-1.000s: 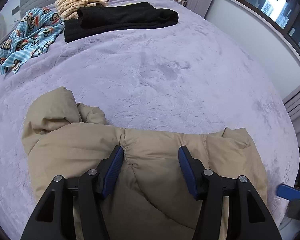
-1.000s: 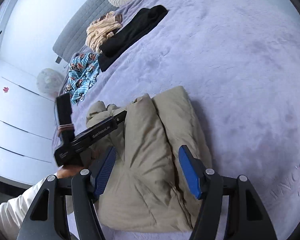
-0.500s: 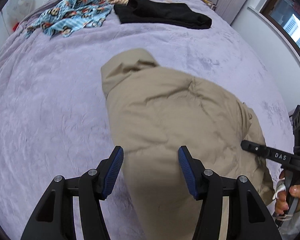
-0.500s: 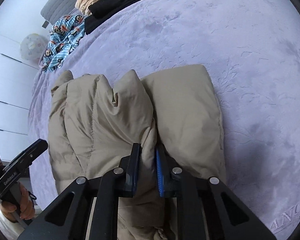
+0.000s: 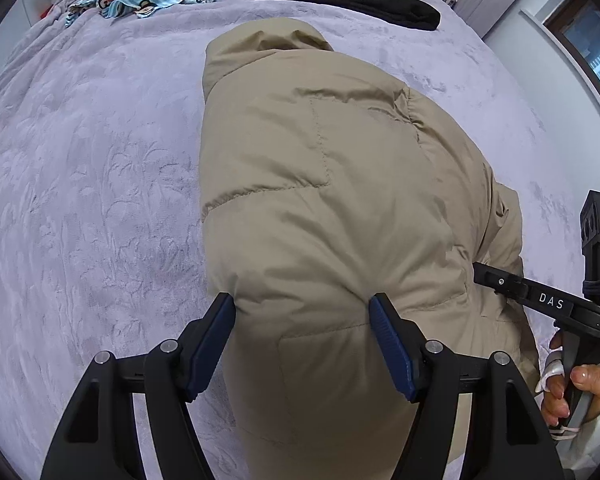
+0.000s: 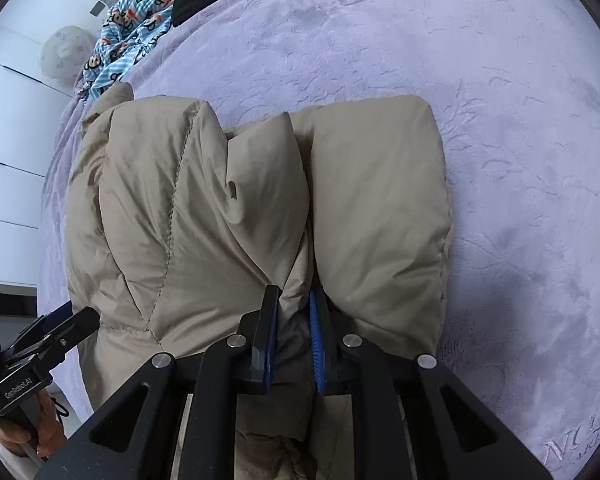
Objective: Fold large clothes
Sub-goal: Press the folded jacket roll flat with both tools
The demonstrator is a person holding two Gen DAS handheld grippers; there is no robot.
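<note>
Right wrist: right tongs (image 6: pixel 294 330) pinch jacket (image 6: pixel 204 220) fold; left tongs (image 5: pixel 302 344) released, widening over its edge.

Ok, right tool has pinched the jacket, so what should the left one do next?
Probably close the left tool on the jacket. Its jaws have just been opening and straddle the near edge without pressing, while the right tool already pinches a fold.

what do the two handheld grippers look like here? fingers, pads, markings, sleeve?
Both are black, with triangular cut-out fingers and silver pivot screws. The left gripper and the right gripper carry ribbed blue pads. White lettering shows on their bodies: "DAS" on the right, "GenRobot.AI" on the left. A white sleeve covers the right wrist.
</note>
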